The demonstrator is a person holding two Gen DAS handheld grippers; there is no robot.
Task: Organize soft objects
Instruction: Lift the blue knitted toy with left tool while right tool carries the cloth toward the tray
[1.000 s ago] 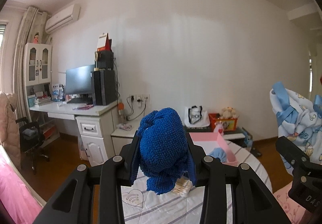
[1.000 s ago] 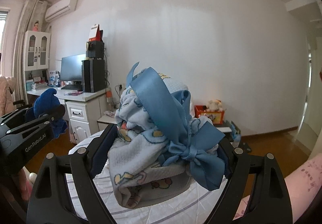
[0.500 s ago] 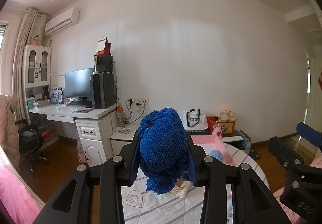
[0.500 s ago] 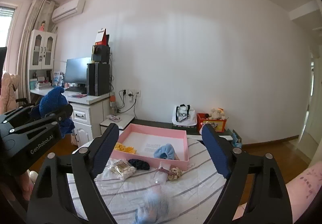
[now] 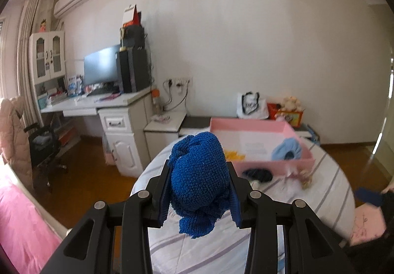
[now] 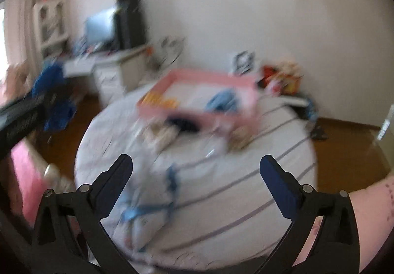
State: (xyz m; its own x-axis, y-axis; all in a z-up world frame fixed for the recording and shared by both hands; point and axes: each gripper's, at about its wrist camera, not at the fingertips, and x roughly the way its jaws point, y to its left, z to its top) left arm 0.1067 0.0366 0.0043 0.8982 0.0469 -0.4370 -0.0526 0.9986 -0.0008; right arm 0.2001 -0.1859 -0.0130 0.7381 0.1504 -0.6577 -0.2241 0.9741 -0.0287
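Observation:
My left gripper (image 5: 200,190) is shut on a blue knitted hat (image 5: 199,180) and holds it above the near edge of the round table (image 5: 327,175). It shows at the left of the right wrist view (image 6: 53,99). My right gripper (image 6: 195,170) is open and empty above the table (image 6: 270,151). A pale blue baby garment with blue ribbons (image 6: 145,210) lies on the table just below it. A pink tray (image 5: 261,148) at the table's far side holds a light blue soft item (image 5: 287,152) and a yellow item (image 5: 234,156).
A dark soft item (image 5: 257,174) and small plush pieces (image 5: 305,176) lie in front of the tray. A white desk with monitor (image 5: 101,74) stands at the left, with a chair (image 5: 44,146) beside it. Pink bedding (image 5: 22,222) is at the lower left.
My right gripper opened and the baby garment dropped onto the table. The right view is now blurred from fast motion and tilted down. My left gripper still holds the hat and tilted down.

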